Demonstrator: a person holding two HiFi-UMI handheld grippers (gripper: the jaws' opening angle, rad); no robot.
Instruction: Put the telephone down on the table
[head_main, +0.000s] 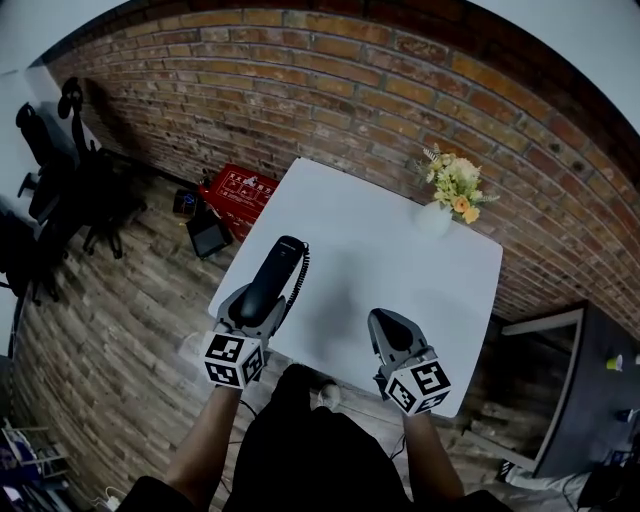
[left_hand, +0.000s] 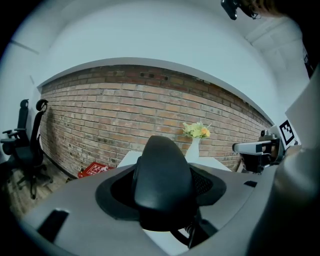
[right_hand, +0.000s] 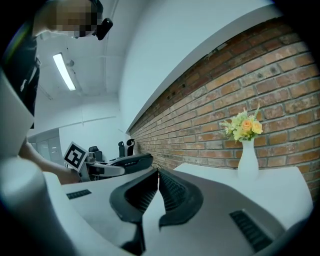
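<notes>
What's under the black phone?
The white table, near its edge, and the phone's curly cord hanging beside it. The phone, gripped by the left hand-held gripper, hides the tabletop directly beneath it.

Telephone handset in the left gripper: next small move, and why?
Probably lower the left gripper straight down, jaws staying clamped, until the telephone handset rests on the white table. The handset sits between its jaws over the table's near left part and looks held off the surface. The spot beneath looks bare, and the vase and the shut right gripper stand well aside.
</notes>
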